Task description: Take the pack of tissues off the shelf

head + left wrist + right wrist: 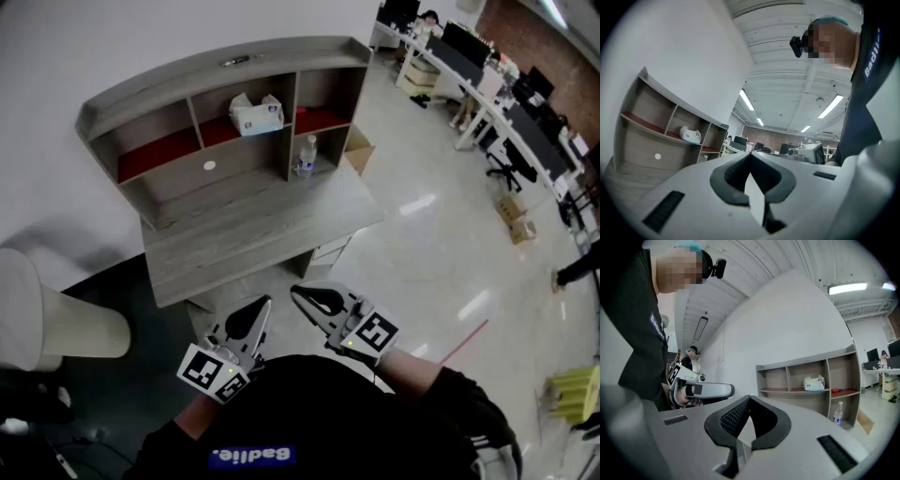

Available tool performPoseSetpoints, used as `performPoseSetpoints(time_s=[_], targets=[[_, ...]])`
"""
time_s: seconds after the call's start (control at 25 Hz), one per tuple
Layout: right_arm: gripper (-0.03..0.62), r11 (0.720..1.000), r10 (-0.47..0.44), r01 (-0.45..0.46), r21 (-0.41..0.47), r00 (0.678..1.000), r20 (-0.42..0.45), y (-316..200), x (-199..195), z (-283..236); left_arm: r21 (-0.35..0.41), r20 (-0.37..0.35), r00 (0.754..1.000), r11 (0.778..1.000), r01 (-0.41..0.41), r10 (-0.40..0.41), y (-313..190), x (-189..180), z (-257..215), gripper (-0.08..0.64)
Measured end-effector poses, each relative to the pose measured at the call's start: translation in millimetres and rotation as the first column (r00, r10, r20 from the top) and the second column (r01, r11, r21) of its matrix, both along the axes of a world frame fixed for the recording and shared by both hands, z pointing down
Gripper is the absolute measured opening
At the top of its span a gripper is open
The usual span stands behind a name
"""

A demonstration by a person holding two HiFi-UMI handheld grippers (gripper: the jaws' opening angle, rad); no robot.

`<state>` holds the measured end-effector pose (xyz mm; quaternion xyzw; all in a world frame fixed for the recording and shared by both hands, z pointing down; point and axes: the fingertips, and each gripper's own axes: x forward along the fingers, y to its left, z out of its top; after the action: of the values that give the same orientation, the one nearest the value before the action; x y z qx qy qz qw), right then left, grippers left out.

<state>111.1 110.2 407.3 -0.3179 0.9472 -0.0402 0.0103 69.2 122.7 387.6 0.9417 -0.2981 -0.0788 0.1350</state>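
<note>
Close to my body are the left gripper [261, 307] and the right gripper [302, 296]. Both are squeezed tight with nothing in them. Far ahead, well apart from both, the tissues [255, 114] sit in the middle box of the shelf [141, 89], lying long-ways from side to side. Neither gripper looks nearer, so I think either one could reach forward and open up for it.
</note>
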Motion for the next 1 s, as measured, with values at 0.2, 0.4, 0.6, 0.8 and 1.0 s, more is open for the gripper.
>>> performPoseSetpoints(time_s=[0.2,0.4,0.6,0.8,1.0], targets=[[0.029,1.000,0.002,-0.002,-0.010,1.000,-0.007,-4,-5,3,0.000,-0.004,1.000,1.000,0.002,-0.002,-4,-6,1,-0.002],[0.029,1.000,0.002,-0.002,-0.008,1.000,-0.013,-9,-10,3,-0.005,-0.005,1.000,1.000,-0.002,0.002,-9,-11,2,-0.002],[0.029,1.000,0.012,-0.012,-0.012,1.000,-0.022,-16,-12,6,-0.005,-0.010,1.000,1.000,-0.007,0.007,-16,-14,1,-0.002],[0.030,1.000,0.021,-0.022,-0.017,0.999,-0.034,-27,-19,10,-0.008,-0.010,1.000,1.000,-0.009,0.009,-24,-22,2,-0.002],[0.031,0.999,0.042,-0.042,-0.004,0.998,-0.045,-38,-30,8,-0.002,-0.007,1.000,1.000,-0.018,0.018,-33,-34,1,-0.002]])
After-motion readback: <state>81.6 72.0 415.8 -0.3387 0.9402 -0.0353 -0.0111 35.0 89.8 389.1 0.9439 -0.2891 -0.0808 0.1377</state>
